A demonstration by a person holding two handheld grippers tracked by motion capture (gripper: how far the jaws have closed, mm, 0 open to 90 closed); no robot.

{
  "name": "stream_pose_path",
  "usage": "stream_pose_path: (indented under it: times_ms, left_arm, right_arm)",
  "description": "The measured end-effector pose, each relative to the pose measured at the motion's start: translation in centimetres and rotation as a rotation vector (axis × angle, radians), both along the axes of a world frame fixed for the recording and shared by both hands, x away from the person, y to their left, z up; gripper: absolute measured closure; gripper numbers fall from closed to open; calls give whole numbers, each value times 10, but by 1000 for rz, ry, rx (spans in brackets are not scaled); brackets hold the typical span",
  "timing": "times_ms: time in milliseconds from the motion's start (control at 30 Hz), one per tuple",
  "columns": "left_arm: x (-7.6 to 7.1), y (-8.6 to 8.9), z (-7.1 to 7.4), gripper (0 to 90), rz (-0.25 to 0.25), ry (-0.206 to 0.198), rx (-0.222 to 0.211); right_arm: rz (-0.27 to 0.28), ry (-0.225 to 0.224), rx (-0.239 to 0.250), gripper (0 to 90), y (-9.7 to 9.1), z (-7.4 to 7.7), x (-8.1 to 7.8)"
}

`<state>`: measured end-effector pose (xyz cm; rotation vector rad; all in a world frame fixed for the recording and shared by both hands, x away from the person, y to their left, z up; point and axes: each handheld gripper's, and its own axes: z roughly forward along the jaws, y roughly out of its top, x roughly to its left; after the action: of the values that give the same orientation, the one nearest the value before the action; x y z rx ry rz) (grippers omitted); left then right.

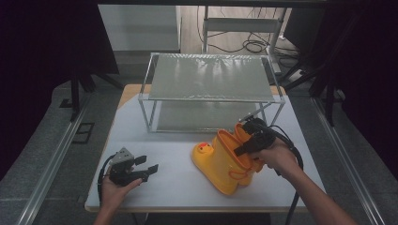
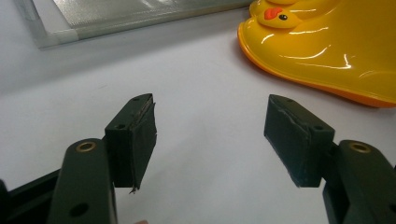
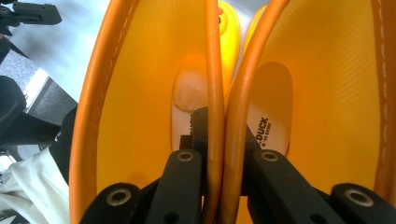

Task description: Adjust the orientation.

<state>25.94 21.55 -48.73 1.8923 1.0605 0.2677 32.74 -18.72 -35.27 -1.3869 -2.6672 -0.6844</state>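
Lab: dark curtains, floor cables

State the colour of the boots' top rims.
Orange, on yellow boots; the right gripper view shows the rims best.

Two yellow boots with orange rims stand side by side on the white table, near its front right part, before a metal rack. They are glossy rubber, each with a duck face on the toe: orange beak, black eye. The toes point left in the high view. The shafts stand upright and open upward; their inner walls touch, pressed together. Inside, pale insoles show, one printed with the letters "DUCK".
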Motion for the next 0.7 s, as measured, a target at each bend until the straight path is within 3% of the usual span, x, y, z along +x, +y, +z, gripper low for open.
stream_pose_path:
  times_ms: [300,700]
  left_arm:
    - [1,0,1,340,-4,-2,-4]
    - [2,-2,1,340,-14,-4,-6]
  right_arm:
    - [-29,0,4,855,-1,3,3]
    - [-54,4,67,856,-12,16,1]
